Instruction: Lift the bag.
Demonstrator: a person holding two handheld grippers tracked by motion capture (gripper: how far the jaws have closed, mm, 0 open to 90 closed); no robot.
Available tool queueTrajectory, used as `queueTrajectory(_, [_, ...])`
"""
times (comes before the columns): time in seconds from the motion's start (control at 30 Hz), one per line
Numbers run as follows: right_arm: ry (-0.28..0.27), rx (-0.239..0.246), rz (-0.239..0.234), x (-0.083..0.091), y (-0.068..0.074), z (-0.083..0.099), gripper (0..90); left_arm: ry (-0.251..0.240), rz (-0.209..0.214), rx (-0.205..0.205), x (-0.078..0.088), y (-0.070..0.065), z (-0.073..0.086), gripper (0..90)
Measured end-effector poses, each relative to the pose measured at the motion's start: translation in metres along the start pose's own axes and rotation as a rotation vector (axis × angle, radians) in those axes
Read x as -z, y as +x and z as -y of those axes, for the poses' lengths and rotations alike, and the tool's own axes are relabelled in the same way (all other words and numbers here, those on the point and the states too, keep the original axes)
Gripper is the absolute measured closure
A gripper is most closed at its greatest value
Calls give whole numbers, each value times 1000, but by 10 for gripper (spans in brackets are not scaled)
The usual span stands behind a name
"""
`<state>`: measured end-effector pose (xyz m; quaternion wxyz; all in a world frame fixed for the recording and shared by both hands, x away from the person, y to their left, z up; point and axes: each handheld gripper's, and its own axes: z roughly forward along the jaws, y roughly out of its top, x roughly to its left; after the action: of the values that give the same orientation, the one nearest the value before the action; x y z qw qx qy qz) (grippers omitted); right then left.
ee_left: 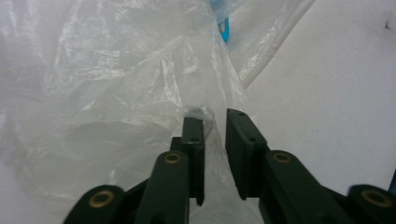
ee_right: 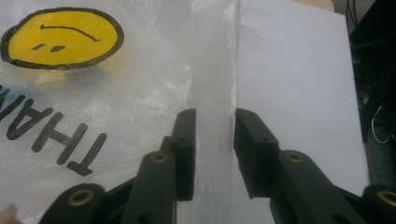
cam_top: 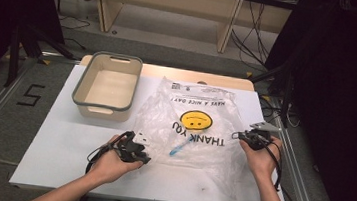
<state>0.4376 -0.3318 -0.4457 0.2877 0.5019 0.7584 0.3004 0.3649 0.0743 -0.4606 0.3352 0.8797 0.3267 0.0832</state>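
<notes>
A clear plastic bag [cam_top: 194, 127] printed with a yellow smiley [cam_top: 194, 121] and "THANK YOU" lies crumpled on the white table [cam_top: 61, 148]. A small blue thing [cam_top: 177, 149] shows through it. My left gripper [cam_top: 146, 156] sits at the bag's near left edge. In the left gripper view its jaws [ee_left: 215, 116] stand apart, with a fold of the bag's film [ee_left: 116, 84] between them and the blue thing [ee_left: 225, 30] beyond. My right gripper [cam_top: 237, 135] is at the bag's right edge. Its jaws [ee_right: 215, 114] are apart over the edge of the bag [ee_right: 140, 93], not pressing it.
A beige basin with a grey rim [cam_top: 83, 88] stands empty at the table's far left. Bare tabletop lies to the right of the bag [ee_right: 299, 74]. Dark stands and cables flank the table on the floor.
</notes>
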Motion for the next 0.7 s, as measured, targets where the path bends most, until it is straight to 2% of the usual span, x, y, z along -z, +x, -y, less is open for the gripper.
queueTrajectory(0.17, [-34, -1, 14, 17, 0, -3, 591, -48, -45, 6, 11, 3, 1, 618])
queueTrajectory(0.27, [-58, -8, 0, 25, 2, -5, 554, -75, -61, 12, 18, 4, 1, 537])
queueTrajectory(0.37, [-69, -14, -55, 33, 10, -6, 523, -109, -79, 16, 25, 3, 1, 452])
queueTrajectory(0.57, [-36, -18, -174, 52, 27, 2, 480, -152, -89, 30, 42, 3, 4, 358])
queueTrajectory(0.7, [0, -24, -237, 62, 36, 16, 455, -113, -115, 45, 43, 4, 11, 304])
